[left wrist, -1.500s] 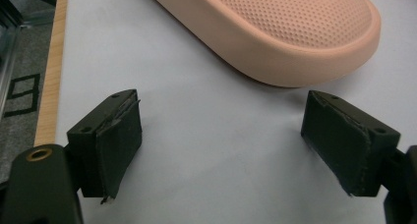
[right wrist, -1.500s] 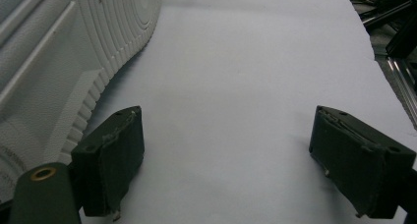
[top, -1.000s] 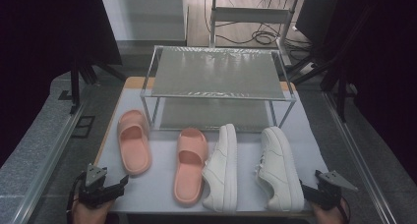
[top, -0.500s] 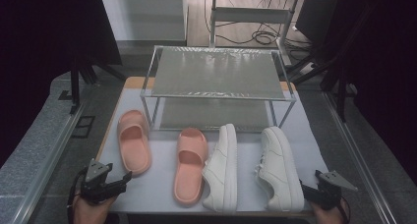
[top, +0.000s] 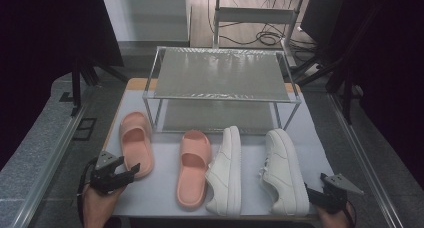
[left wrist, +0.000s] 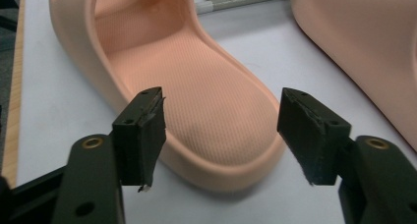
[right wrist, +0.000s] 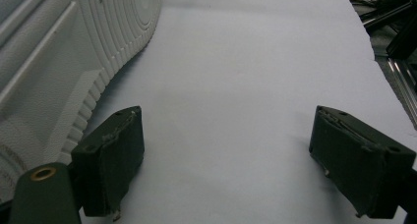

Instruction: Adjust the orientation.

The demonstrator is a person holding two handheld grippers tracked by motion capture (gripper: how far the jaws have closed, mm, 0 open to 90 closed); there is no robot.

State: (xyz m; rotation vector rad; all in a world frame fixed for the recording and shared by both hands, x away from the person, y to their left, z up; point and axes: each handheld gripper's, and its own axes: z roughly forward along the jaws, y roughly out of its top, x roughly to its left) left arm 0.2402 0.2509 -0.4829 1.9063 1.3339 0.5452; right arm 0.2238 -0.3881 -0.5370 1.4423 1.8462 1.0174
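From the high view, four shoes are lying in a row on the white table (top: 165,198), toes toward a two-tier metal mesh shoe rack (top: 220,80) at the far end, likely waiting to be shelved. The left gripper (top: 131,171) is reaching toward the heel of the left-most salmon-pink rubber slide sandal (top: 135,149), which is lying flat near the table's left edge, just in front of the rack's left leg. A matching second pink slide (top: 192,167) is lying beside it, then a white leather sneaker tipped on its side (top: 226,174) and an upright white sneaker (top: 285,172). The right gripper (top: 311,195) is waiting at the near right corner, close to that sneaker's heel.

In the left gripper view, the black jaws are straddling the sandal's heel rim (left wrist: 216,135); they have just been closing but are standing partly open, pads clear of the rubber, so nothing is gripped yet. The approach from behind seems meant to pinch the heel wall, the firmest edge to lift by.

In the right gripper view, the jaws are standing wide apart over bare table, holding nothing, with the ribbed white sole of a sneaker (right wrist: 74,57) just to one side.
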